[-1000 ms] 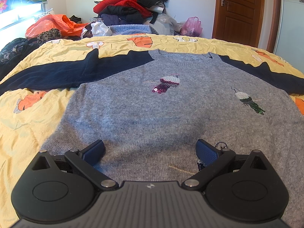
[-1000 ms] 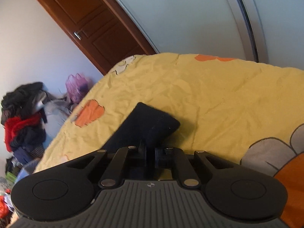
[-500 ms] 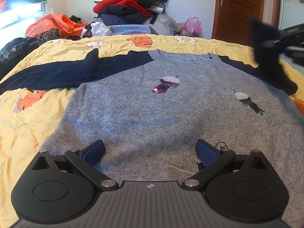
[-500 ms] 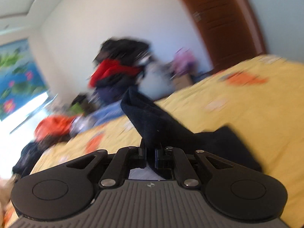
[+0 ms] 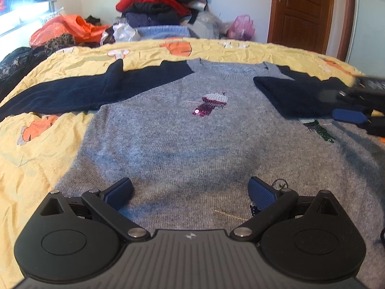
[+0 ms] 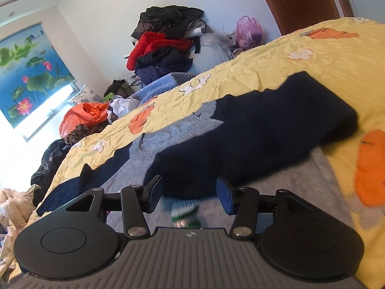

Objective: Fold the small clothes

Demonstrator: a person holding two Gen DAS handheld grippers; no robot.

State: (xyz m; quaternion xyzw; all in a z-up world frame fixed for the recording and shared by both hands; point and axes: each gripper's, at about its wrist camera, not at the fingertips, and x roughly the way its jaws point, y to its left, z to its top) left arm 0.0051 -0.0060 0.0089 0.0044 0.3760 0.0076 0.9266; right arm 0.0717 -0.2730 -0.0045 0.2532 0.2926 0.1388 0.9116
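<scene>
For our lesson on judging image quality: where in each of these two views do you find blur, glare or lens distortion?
Left wrist view: the right gripper at the right edge is smeared by motion; the window at top left is blown out; the door frame bows from the fisheye. Right wrist view: the green sequin bird between the jaws is blurred, the window glares, the bed tilts steeply.

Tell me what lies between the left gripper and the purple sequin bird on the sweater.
Only bare grey knit of the sweater. In the left wrist view nothing lies between the open left gripper and the purple sequin bird.
</scene>
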